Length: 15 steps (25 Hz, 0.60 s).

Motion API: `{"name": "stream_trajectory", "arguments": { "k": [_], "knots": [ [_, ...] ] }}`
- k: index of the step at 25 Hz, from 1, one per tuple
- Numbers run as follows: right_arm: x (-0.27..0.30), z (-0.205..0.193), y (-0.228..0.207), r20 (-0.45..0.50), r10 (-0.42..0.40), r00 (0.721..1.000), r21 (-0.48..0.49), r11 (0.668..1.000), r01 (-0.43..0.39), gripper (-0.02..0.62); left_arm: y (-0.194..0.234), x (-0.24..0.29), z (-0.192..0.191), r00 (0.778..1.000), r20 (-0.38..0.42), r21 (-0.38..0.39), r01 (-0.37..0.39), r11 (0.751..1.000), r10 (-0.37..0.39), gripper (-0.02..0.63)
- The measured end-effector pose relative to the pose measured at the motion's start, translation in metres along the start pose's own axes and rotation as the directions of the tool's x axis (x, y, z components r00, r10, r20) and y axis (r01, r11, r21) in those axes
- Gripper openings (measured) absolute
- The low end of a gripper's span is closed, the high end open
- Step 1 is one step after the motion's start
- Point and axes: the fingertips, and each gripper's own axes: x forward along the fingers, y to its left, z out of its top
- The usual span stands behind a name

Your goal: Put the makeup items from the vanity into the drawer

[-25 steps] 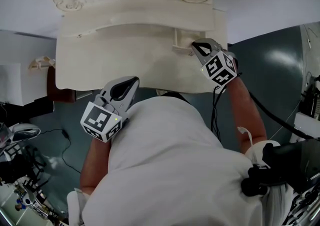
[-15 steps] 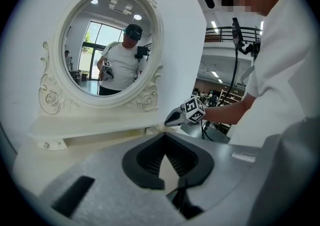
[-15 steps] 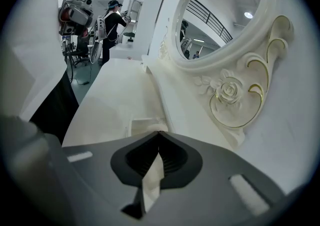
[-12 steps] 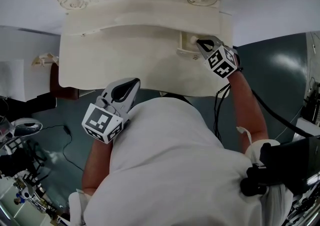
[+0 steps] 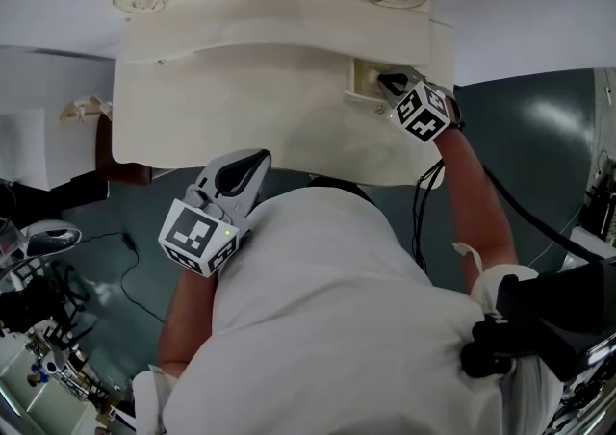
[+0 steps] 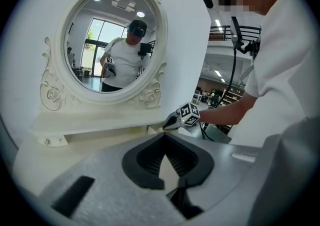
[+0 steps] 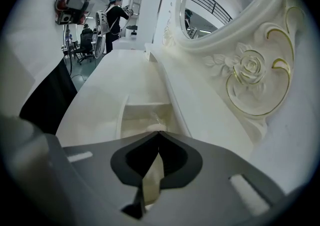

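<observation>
The cream vanity (image 5: 241, 106) has a small drawer (image 5: 364, 79) standing partly out of the raised shelf at its right. My right gripper (image 5: 382, 82) is shut, and its tips rest at the drawer's front. From the right gripper view (image 7: 158, 132) the drawer's pale inside (image 7: 142, 112) lies just beyond the closed tips. Whether the tips pinch the knob is hidden. My left gripper (image 5: 258, 156) hangs shut and empty by my chest, short of the vanity's front edge. The left gripper view (image 6: 165, 144) shows the right gripper (image 6: 166, 126) at the shelf. No makeup item shows anywhere.
An oval mirror (image 6: 107, 40) in a carved frame with roses (image 7: 247, 70) rises behind the shelf. A dark chair or stool (image 5: 120, 173) stands under the vanity's left side. Cables (image 5: 125, 279) and equipment lie on the grey floor to the left.
My right gripper has moved forward toward the mirror, and the drawer seems to stick out less than before. The left gripper has stayed where it was.
</observation>
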Motion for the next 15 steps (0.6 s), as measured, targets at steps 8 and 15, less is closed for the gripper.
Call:
{"name": "stream_trajectory", "arguments": {
  "k": [8, 15],
  "knots": [
    [0.011, -0.004, 0.002, -0.023, 0.033, 0.999, 0.0, 0.999, -0.033, 0.005, 0.003, -0.002, -0.005, 1.0, -0.003, -0.018, -0.016, 1.0, 0.015, 0.002],
    [0.014, -0.004, 0.001, -0.025, 0.046, 0.999, 0.02, 0.999, -0.046, 0.015, 0.004, -0.002, -0.005, 1.0, 0.001, -0.024, -0.014, 1.0, 0.014, 0.001]
  ]
}}
